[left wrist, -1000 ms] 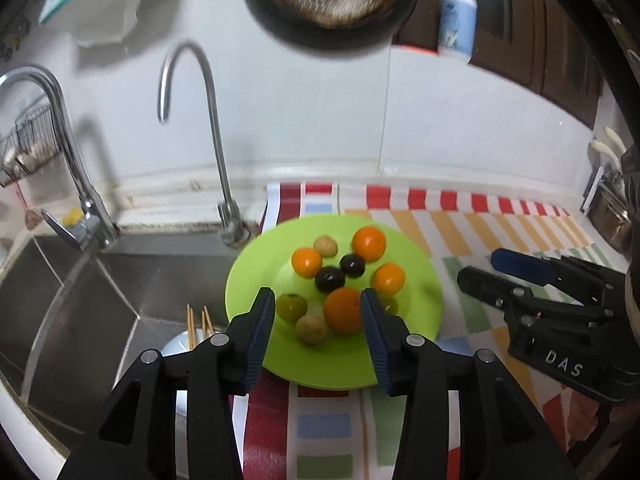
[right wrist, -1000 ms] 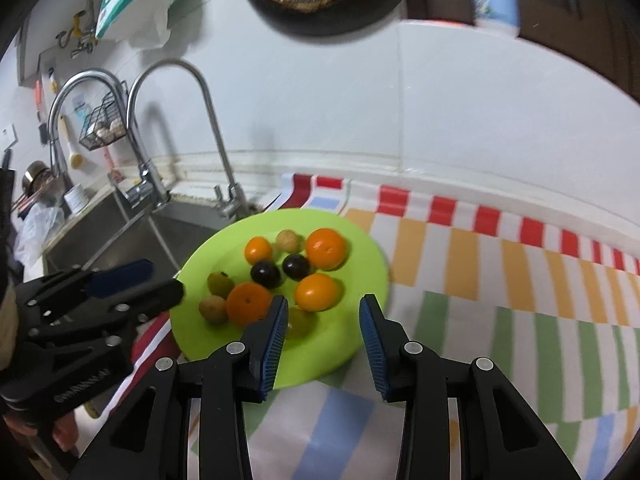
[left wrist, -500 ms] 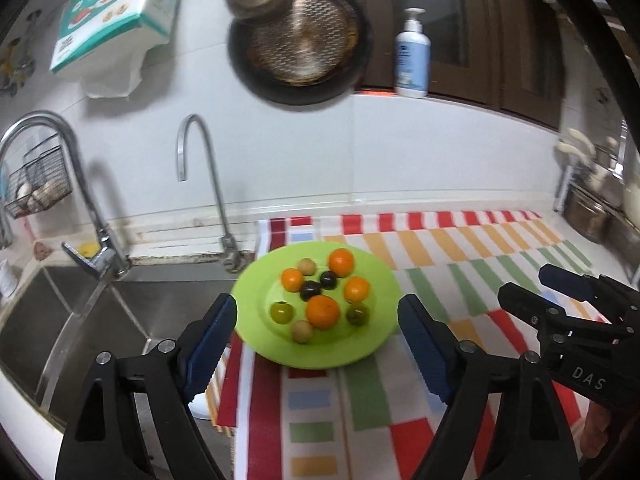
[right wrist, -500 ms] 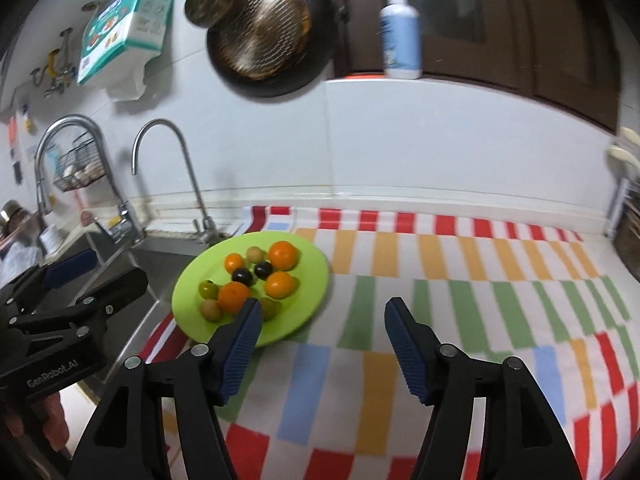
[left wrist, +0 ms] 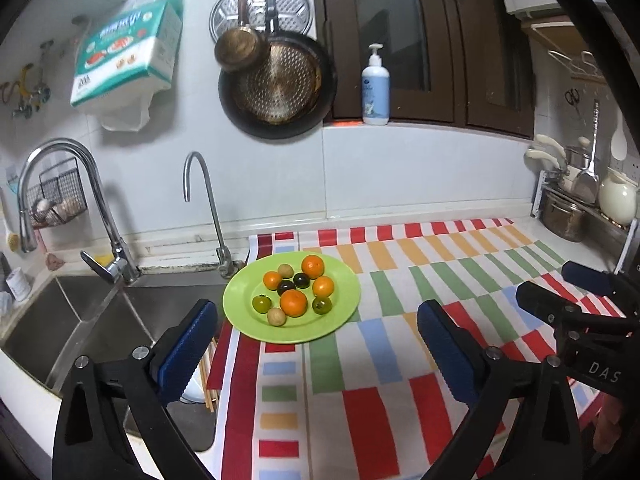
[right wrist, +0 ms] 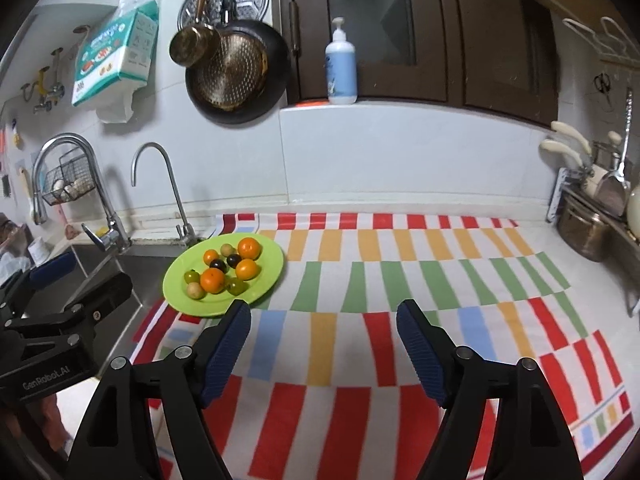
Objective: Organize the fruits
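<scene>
A lime-green plate (left wrist: pixel 344 300) sits on the striped cloth next to the sink; it also shows in the right wrist view (right wrist: pixel 272 272). On it lie several small fruits: oranges (left wrist: pixel 293 303), dark plums (left wrist: pixel 301 279), green ones (left wrist: pixel 261 303) and tan ones (left wrist: pixel 276 316). My left gripper (left wrist: pixel 316 344) is open and empty, held back from the plate's near edge. My right gripper (right wrist: pixel 322 338) is open and empty, above the cloth to the right of the plate. Each gripper shows at the edge of the other's view.
The steel sink (left wrist: pixel 80 320) with two taps (left wrist: pixel 200 208) lies left of the plate; chopsticks (left wrist: pixel 208 376) and a white dish sit at its edge. The striped cloth (right wrist: pixel 400 280) covers the counter. A rack with pots (left wrist: pixel 580 216) stands at the far right. Pans (left wrist: pixel 276 84) hang on the wall.
Both grippers have pulled back and up from the plate and opened wider. The plate and fruits look smaller and have not moved.
</scene>
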`<state>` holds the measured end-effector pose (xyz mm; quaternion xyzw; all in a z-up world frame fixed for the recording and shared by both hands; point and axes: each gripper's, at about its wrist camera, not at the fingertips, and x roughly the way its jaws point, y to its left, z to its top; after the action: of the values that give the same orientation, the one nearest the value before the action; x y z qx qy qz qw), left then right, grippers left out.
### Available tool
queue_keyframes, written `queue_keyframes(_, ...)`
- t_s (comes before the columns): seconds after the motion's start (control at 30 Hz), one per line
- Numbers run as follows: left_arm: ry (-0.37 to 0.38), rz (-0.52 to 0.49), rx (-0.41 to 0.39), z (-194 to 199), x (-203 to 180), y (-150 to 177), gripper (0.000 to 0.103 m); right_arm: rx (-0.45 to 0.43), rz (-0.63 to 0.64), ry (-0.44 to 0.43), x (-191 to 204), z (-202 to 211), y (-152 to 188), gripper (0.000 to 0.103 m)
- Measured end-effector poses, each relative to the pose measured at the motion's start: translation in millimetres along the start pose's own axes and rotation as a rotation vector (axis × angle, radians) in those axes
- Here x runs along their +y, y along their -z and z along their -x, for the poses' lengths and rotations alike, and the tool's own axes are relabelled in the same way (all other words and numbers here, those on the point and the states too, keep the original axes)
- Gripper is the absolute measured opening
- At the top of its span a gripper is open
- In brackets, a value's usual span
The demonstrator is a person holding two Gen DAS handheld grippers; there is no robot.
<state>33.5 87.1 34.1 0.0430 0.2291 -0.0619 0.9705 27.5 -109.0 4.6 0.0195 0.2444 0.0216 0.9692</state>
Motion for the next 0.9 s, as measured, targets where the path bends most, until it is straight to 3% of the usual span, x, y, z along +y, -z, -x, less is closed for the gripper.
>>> queue_keyframes(0.37,-0.02,0.006,-0.031,54,-25,12,0.103,-0.041,0.018,0.02,-19,61,21,0.081)
queue_keyframes(0.9,-0.015,0.002,-0.06,90,-41,13,0.103,-0.064,0.02,0.004,-31,96,33,0.081)
